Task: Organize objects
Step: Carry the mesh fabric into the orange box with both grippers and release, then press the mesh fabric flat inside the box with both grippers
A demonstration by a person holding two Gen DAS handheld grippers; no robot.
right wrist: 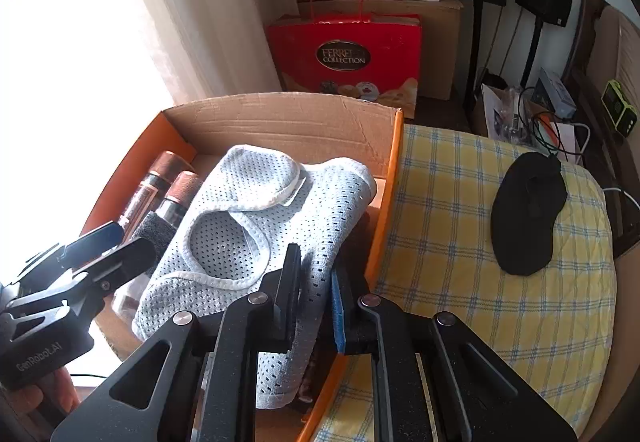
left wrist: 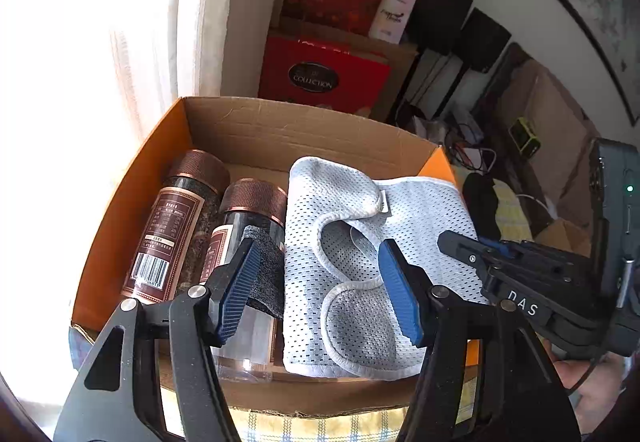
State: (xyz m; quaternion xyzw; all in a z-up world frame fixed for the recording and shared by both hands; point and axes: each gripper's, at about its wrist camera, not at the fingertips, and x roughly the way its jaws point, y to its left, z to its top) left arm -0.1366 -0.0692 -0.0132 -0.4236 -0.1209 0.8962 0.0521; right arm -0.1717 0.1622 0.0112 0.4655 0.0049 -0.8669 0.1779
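Observation:
An orange cardboard box [left wrist: 256, 130] [right wrist: 280, 118] holds two brown-capped jars [left wrist: 176, 226] [right wrist: 168, 190], a dark grey cloth [left wrist: 266, 266] and a pale blue mesh garment [left wrist: 360, 226] [right wrist: 248, 218]. My left gripper [left wrist: 320, 286] is open above the garment and the grey cloth, holding nothing; it also shows in the right wrist view [right wrist: 120, 238]. My right gripper [right wrist: 316, 290] is shut on the garment's right edge at the box's right wall; it shows at the right of the left wrist view [left wrist: 472, 254]. A black sock [right wrist: 524, 214] [left wrist: 482, 202] lies on the checked yellow blanket [right wrist: 460, 242].
Red gift boxes [right wrist: 344, 50] and a brown carton stand behind the box by the wall. Black speaker stands [right wrist: 476, 42] and tangled cables [right wrist: 536, 122] are at the back right. A bright curtained window is on the left.

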